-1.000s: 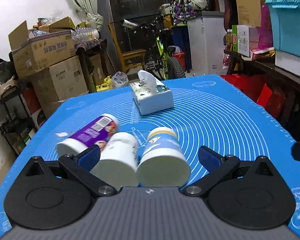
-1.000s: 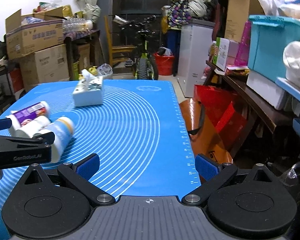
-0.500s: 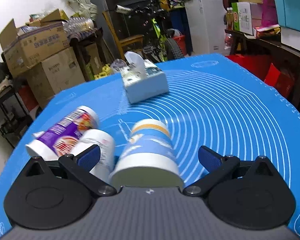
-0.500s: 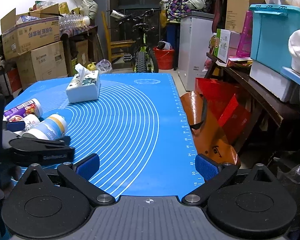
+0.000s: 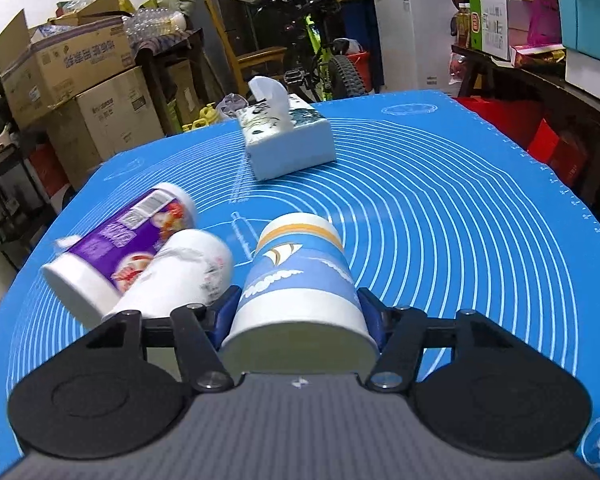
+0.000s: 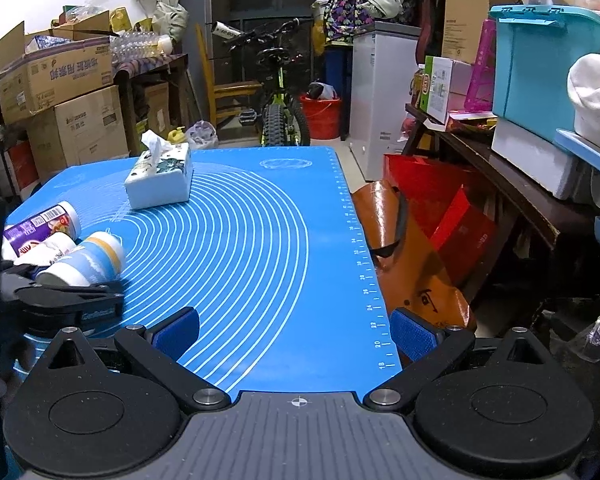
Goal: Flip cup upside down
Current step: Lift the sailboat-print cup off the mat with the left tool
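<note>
A blue and white paper cup (image 5: 300,276) with a yellow band lies on its side on the blue mat (image 5: 440,240), its wide mouth toward my left gripper (image 5: 300,314). The left gripper's blue pads are closed against both sides of the cup near its mouth. The cup also shows in the right wrist view (image 6: 86,260), with the left gripper (image 6: 68,294) at its near end. My right gripper (image 6: 296,332) is open and empty above the mat's near edge, well to the right of the cup.
A purple-labelled cup (image 5: 120,240) and a white cup (image 5: 180,272) lie on their sides just left of the held cup. A tissue box (image 5: 288,140) stands further back on the mat. The mat's right edge (image 6: 364,264) drops to red bags.
My left gripper has moved forward around the blue cup and its jaws have closed onto it. The right gripper has stayed open and has hardly moved.
</note>
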Demonstrator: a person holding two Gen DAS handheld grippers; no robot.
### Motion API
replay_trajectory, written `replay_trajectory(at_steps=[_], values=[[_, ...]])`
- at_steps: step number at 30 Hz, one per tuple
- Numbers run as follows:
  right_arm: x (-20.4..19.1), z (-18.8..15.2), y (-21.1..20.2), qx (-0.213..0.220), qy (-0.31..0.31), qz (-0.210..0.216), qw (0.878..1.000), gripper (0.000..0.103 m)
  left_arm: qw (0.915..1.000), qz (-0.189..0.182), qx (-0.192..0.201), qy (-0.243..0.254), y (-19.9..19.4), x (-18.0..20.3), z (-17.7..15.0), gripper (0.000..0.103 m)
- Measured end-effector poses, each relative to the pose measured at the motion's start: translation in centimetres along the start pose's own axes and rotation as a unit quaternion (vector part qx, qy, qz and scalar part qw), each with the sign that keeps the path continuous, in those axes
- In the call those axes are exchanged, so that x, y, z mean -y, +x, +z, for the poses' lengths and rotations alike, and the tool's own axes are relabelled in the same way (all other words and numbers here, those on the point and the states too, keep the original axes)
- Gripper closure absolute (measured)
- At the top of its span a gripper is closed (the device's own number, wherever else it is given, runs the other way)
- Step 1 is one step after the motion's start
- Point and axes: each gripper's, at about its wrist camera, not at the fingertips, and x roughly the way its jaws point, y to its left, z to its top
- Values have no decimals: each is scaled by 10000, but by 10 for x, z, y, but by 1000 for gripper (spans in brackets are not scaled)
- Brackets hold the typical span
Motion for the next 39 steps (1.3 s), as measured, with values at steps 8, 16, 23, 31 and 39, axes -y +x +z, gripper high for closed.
replay_trajectory(at_steps=[8, 16, 23, 31, 39], values=[[-5, -4, -21, 41, -26, 91, 9999, 2, 9991, -310, 66, -271, -61, -20, -21, 40], [-19, -18, -44, -53, -131, 205, 9997, 2, 9979, -493, -83, -401, -95, -29, -52, 40], [-24, -30, -53, -188, -186, 191, 9995, 2, 9966, -681, -167, -422, -91, -26, -68, 39], [-25, -34, -55, -259, -177, 167, 9994, 2, 9964, -743, -259, -327, -84, -23, -74, 25], [-28, -34, -54, -300, -170, 172, 9993, 2, 9963, -639, -207, -538, -88, -29, -75, 8]])
